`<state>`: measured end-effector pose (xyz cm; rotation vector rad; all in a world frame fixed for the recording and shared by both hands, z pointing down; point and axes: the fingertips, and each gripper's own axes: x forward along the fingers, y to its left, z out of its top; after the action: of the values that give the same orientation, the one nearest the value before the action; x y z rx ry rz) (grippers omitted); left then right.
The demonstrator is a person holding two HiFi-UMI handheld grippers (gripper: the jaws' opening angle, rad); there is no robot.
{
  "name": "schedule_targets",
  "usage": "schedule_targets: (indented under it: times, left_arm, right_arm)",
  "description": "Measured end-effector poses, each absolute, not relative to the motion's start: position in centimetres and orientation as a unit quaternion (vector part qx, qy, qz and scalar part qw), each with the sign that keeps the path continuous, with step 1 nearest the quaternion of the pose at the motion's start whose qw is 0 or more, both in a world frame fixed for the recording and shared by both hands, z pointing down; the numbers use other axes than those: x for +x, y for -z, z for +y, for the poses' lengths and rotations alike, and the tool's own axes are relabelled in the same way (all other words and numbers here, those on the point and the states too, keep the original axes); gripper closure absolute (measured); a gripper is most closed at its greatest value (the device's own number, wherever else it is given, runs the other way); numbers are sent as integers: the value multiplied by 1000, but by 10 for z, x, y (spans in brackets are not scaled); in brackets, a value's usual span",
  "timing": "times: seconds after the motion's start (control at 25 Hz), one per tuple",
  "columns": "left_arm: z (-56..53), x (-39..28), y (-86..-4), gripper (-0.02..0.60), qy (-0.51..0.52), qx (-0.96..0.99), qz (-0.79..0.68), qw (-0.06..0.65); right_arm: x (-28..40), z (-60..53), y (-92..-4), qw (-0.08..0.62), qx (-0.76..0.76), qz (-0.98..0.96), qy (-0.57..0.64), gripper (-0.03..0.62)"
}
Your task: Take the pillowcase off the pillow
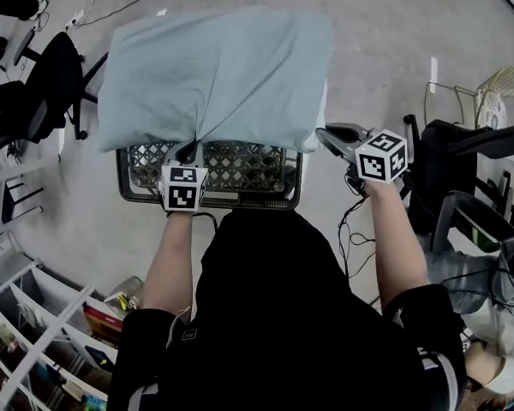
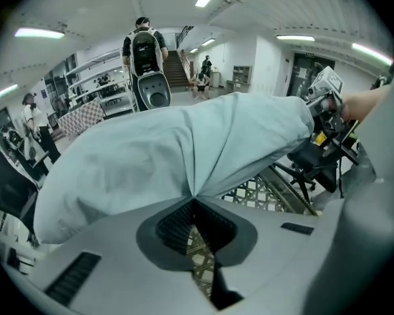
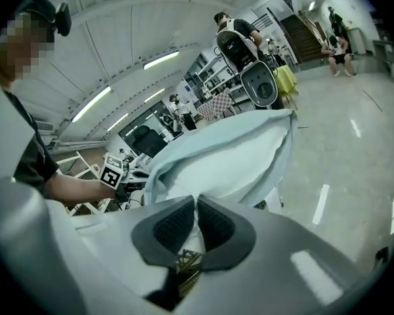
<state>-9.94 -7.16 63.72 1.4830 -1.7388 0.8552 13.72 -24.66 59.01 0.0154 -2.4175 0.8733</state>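
Pillowcase covers nearly the whole pillow, whose white only peeks from the open end, so I judge almost all the stripping is left. The bundle lies across a mesh basket at upper centre, long axis left to right, opening rightward. Left claw pinches the pillowcase's near edge; right claw is clamped on the pillow's white corner.
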Motion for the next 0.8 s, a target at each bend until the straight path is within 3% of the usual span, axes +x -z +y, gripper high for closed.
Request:
schedule_targets:
  times: [0.2,0.36,0.48,0.64,0.72,0.8]
  left_arm:
    - [-66,-130,-625,572,-317,559,-688,336]
    - [-89,-97,-601,566,-353,599,-660,284]
    - [-117,-43,-575,486,-329,659,-629,248]
    - [-148,11,-572,429,-306,700,-596,246]
    - [-156,13,-582,434,-316,696,-594,250]
    - [-155,9,-589,509,-325,691,-593,254]
  right_arm:
    - [137,-251,-572,267,15,-900,-343,572]
    - [128,-253,-557,260,22,-902,-344,572]
    - [121,-253,-552,264,21,-905,-334,572]
    - [119,-247,-548,260,21,-906,-334,572]
    - [121,-244,-547,258,27,-907,-333,572]
    - [124,-246,-548,254,42,-910,-325,572]
